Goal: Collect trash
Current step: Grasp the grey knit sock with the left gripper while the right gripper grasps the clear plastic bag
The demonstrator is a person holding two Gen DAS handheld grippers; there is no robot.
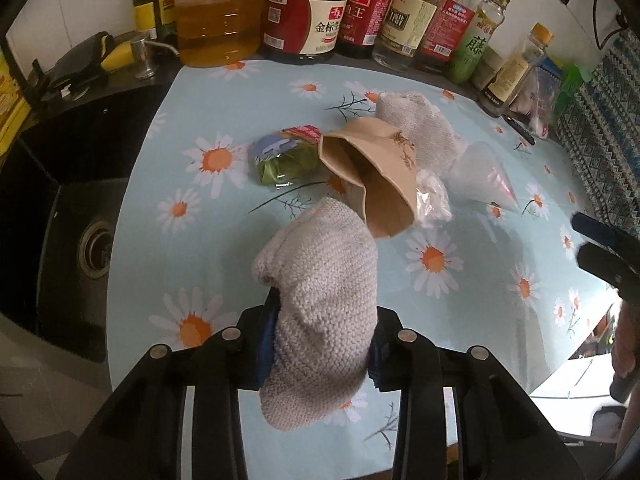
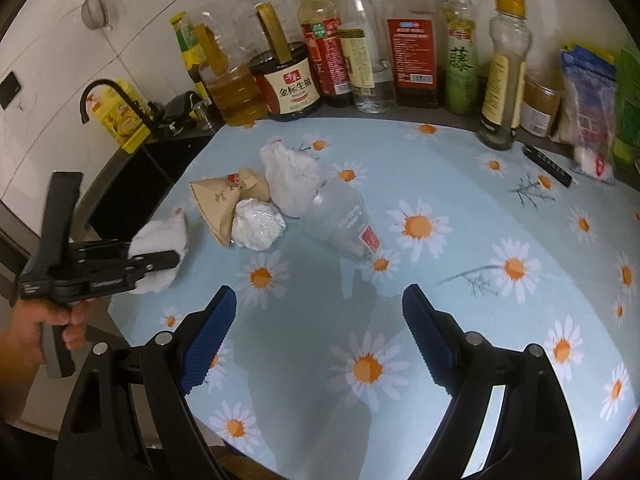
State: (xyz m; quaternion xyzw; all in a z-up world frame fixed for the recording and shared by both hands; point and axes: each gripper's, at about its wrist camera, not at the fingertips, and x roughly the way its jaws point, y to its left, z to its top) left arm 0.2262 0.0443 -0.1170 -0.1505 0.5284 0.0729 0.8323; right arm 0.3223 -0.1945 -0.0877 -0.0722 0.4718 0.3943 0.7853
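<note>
Sink (image 1: 72, 216) is seen at far left, black, beside the daisy-print cloth (image 1: 224, 92). Left gripper (image 1: 320, 344) is clamped on a white knit rag (image 1: 320, 280), held above the cloth's left part; in the right wrist view the same gripper (image 2: 154, 260) is seen from the side, rag (image 2: 164, 236) bunched between its jaws. Trash is piled mid-cloth: green wrapper (image 1: 280, 160) leftmost, touching a crushed brown paper cup (image 1: 368, 172) lying on its side, mouth toward the camera. A crumpled clear-plastic wad (image 2: 258, 224) is pressed against the cup (image 2: 224, 200). A second white rag (image 2: 290, 178) is lumped just behind, touching both cup and wad. A clear plastic cup (image 2: 344, 220) with a red label lies tipped over, just right of the wad. Right gripper (image 2: 318, 338) is held open above bare cloth, blue pads (image 2: 208, 340) well apart, nothing between them, near the clear cup but not touching. Bottles (image 2: 416, 40) of oil and sauce are lined along the back edge. A black pen-like stick (image 2: 546, 164) lies at right rear, well apart from the pile.
</note>
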